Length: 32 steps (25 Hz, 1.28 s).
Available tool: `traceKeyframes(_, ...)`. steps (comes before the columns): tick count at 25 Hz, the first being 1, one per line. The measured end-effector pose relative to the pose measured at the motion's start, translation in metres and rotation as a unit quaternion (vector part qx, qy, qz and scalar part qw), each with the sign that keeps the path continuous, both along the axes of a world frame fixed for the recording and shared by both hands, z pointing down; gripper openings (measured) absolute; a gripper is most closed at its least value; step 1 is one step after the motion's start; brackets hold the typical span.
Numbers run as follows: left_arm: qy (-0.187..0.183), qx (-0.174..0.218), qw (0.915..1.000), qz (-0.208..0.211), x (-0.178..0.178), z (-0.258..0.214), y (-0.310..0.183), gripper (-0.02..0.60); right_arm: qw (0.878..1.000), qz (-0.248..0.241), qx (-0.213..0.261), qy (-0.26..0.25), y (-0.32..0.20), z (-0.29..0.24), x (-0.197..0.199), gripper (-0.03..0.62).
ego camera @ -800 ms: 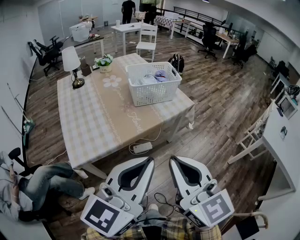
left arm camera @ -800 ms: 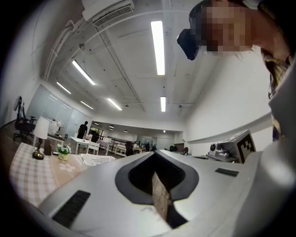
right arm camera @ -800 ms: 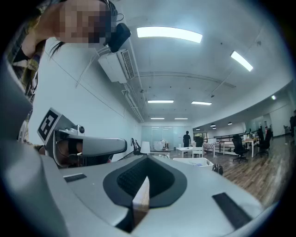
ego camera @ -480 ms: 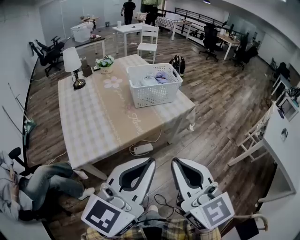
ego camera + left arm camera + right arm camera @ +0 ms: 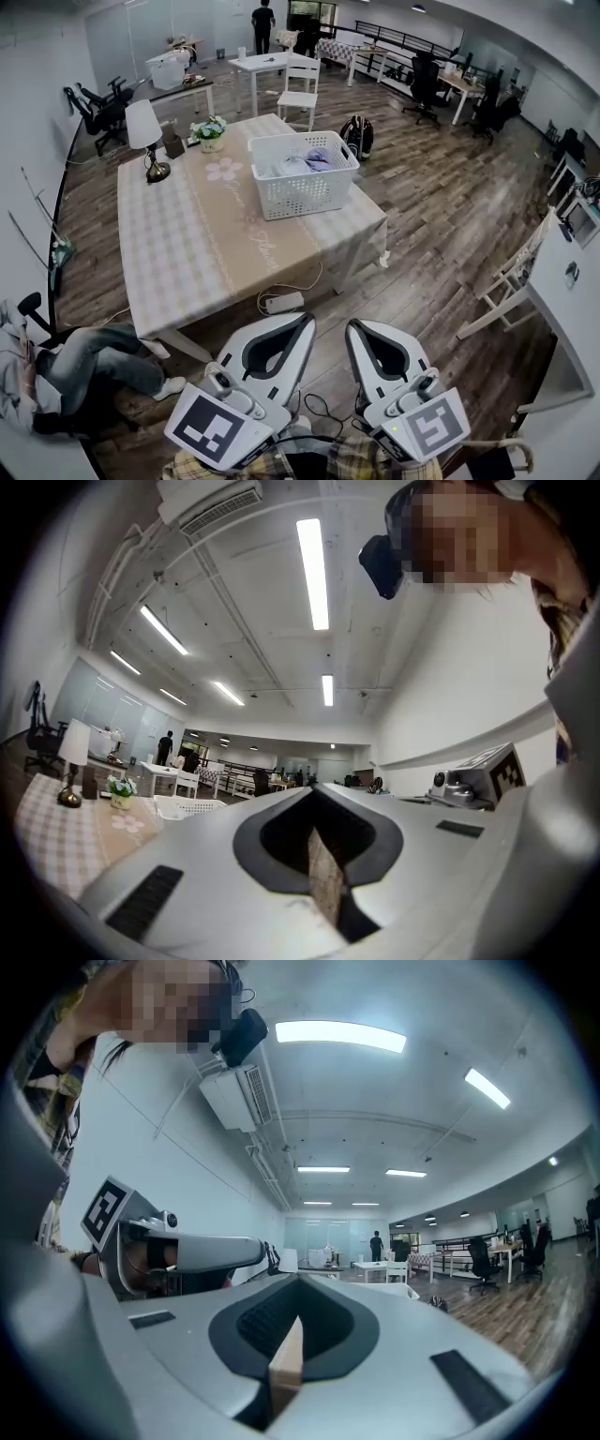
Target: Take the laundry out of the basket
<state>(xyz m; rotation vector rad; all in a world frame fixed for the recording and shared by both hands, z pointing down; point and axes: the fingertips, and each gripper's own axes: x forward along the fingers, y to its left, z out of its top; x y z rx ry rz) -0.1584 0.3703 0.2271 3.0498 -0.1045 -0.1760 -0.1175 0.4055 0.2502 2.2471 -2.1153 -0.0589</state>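
Laundry, pale blue and white cloth, lies heaped inside the white mesh basket.

**Head view.** The basket stands on the checked tabletop, toward its far right side. A lamp and a flower pot stand at the far left corner. The left tongs and right tongs are held side by side low in the foreground, above the wooden floor. Both point toward the tabletop and are well apart from the basket.

**Left gripper view.** The left tongs have their jaws pressed together along one seam, with nothing between them. The basket appears small and distant at the left, beyond the tips.

**Right gripper view.** The right tongs are likewise fully closed and hold nothing. The basket shows far ahead, just right of the tips.

**Step in hand.** This is judged to be the approach, as all the cloth appears to sit in the basket and neither tool is near it.

**Next move.** Both tongs need to travel forward over the near tabletop edge to above the basket rim. One pair must then spread its jaws and descend onto a raised fold of the topmost garment. The soft cloth will likely need a deep bite to lift clear of the mesh wall.
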Motion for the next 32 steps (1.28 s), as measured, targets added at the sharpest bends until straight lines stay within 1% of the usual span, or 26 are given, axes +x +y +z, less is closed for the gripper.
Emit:
traceKeyframes(2, 0.010, 0.004, 0.9999, -0.006, 0.006, 0.000, 0.004, 0.015, 1.000, 0.003, 0.006, -0.005, 0.006, 0.001, 0.008, -0.002)
traceKeyframes(4, 0.007, 0.003, 1.0000, -0.005, 0.012, 0.003, 0.008, 0.015, 1.000, 0.006, 0.010, -0.007, 0.011, 0.001, 0.015, -0.002)
traceKeyframes(9, -0.031, -0.015, 0.9994, 0.009, 0.028, 0.012, 0.013, 0.015, 1.000, 0.012, 0.016, -0.016, 0.010, 0.002, 0.032, -0.002)
traceKeyframes(13, -0.032, -0.013, 0.9994, 0.005, 0.046, 0.014, -0.001, 0.015, 1.000, 0.007, 0.017, -0.021, -0.006, 0.005, 0.050, -0.002)
traceKeyframes(20, -0.033, -0.018, 0.9993, 0.008, 0.091, 0.018, -0.055, 0.015, 1.000, 0.009, 0.009, -0.020, -0.059, 0.009, 0.091, -0.002)
traceKeyframes(24, -0.020, -0.011, 0.9997, 0.008, 0.119, 0.013, -0.101, 0.015, 1.000, 0.017, 0.003, -0.022, -0.102, 0.009, 0.120, -0.002)
traceKeyframes(27, -0.025, -0.015, 0.9995, 0.012, 0.137, 0.014, -0.135, 0.015, 1.000, 0.021, 0.006, -0.021, -0.137, 0.006, 0.140, -0.002)
traceKeyframes(30, -0.020, -0.011, 0.9997, 0.012, 0.153, 0.013, -0.172, 0.014, 1.000, 0.024, 0.003, -0.016, -0.171, 0.008, 0.160, -0.002)
traceKeyframes(32, -0.024, -0.012, 0.9996, 0.012, 0.160, 0.015, -0.195, 0.014, 0.999, 0.031, 0.012, -0.020, -0.192, 0.007, 0.171, -0.002)
